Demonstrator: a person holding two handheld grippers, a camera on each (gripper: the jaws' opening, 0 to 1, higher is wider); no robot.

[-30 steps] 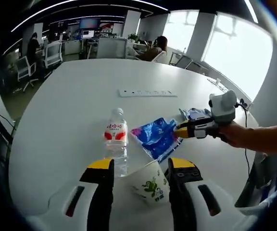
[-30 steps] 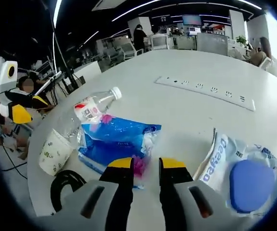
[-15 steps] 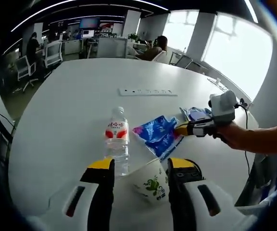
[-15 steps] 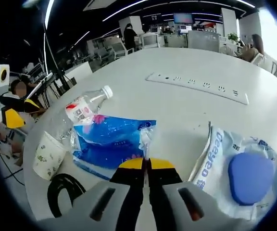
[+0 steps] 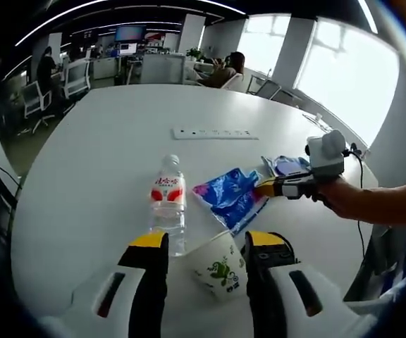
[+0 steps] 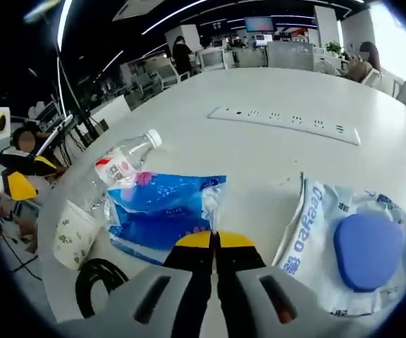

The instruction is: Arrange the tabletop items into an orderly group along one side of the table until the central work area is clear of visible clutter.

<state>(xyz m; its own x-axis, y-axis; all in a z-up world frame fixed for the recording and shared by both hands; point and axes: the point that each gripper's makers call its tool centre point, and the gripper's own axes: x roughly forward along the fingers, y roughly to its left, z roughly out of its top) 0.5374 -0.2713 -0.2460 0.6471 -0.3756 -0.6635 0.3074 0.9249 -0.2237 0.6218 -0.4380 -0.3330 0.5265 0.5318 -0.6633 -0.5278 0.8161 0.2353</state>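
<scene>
My right gripper (image 6: 215, 241) has its jaws pinched together on the near edge of the blue packet (image 6: 162, 211). The wipes pack (image 6: 351, 250) lies just to its right. My left gripper (image 5: 203, 243) stands wide apart around the paper cup (image 5: 219, 266), the water bottle (image 5: 168, 203) just ahead of its left jaw.

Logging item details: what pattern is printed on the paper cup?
The paper cup is white with a green print, seen best in the left gripper view.

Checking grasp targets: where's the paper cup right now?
In the left gripper view the paper cup sits between the left tongs, beside the water bottle and just before the blue packet.
</scene>
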